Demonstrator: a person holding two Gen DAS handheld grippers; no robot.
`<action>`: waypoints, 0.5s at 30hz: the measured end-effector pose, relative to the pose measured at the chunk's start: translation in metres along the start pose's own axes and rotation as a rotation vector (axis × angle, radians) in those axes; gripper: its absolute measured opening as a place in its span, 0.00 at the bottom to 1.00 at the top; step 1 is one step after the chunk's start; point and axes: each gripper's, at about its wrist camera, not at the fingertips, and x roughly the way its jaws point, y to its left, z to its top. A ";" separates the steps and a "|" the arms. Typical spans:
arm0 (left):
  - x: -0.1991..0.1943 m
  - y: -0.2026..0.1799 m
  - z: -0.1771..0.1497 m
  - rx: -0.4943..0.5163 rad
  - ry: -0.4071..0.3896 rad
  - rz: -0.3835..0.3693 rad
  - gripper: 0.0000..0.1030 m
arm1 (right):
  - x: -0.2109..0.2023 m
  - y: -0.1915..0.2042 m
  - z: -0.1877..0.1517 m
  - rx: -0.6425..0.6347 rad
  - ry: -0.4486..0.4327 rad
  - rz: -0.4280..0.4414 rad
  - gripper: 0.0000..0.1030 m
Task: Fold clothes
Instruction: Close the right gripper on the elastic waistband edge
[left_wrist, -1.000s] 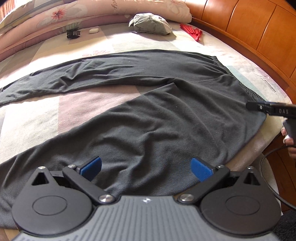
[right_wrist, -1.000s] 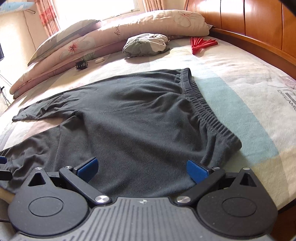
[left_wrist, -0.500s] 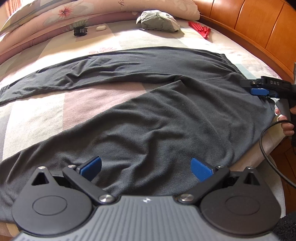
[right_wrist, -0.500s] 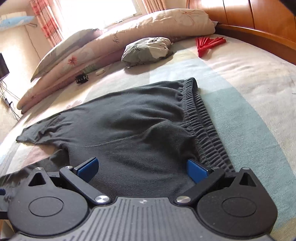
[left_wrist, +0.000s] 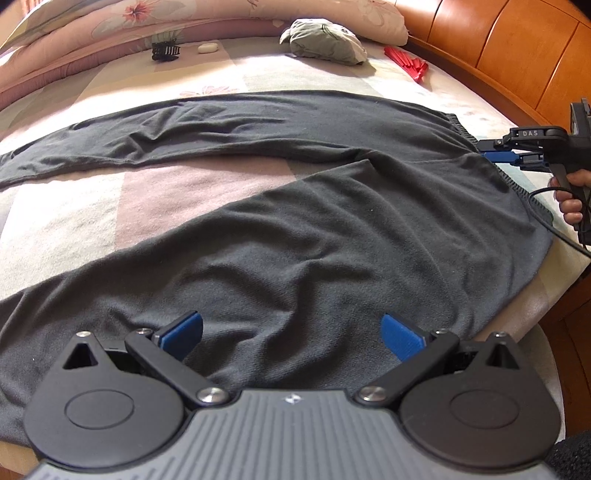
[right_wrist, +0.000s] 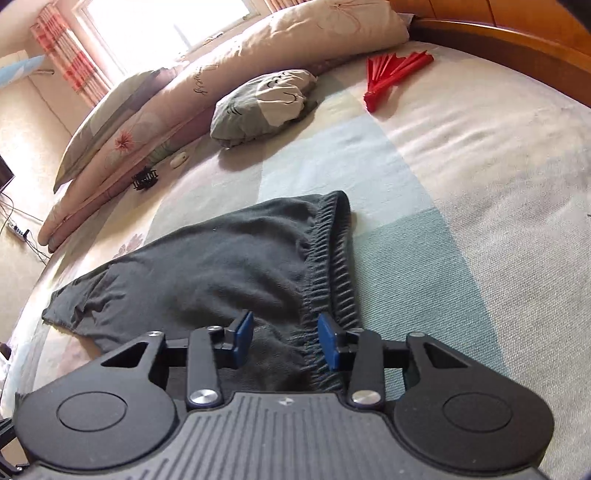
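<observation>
Dark grey trousers (left_wrist: 295, 236) lie spread on the bed, legs splayed apart to the left, waistband (right_wrist: 328, 266) at the right. My left gripper (left_wrist: 291, 336) is open, hovering just above the near leg. My right gripper (right_wrist: 284, 343) is partly closed, with the elastic waistband between its blue pads; the pads still stand a little apart. The right gripper also shows in the left wrist view (left_wrist: 498, 155) at the waistband's edge.
A folded grey garment (right_wrist: 262, 103), a red fan (right_wrist: 391, 74), a black hair clip (right_wrist: 145, 179) and a small white object (left_wrist: 208, 48) lie on the bed's far side. Pillows (right_wrist: 221, 74) line the back. A wooden headboard (left_wrist: 498, 44) runs along the right.
My right gripper moved forward onto the waistband and its jaws narrowed from wide open to nearly closed around it. My left gripper stayed open and shifted slightly over the near leg.
</observation>
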 end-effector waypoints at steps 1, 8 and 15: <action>0.001 0.002 -0.001 -0.004 0.005 0.004 0.99 | 0.001 -0.002 0.000 0.008 -0.002 0.003 0.38; 0.001 0.006 -0.003 -0.004 0.001 -0.002 0.99 | -0.012 -0.013 -0.014 0.060 -0.028 -0.009 0.37; 0.002 -0.001 -0.004 0.012 0.004 -0.014 0.99 | -0.013 -0.023 -0.021 0.148 0.025 0.101 0.45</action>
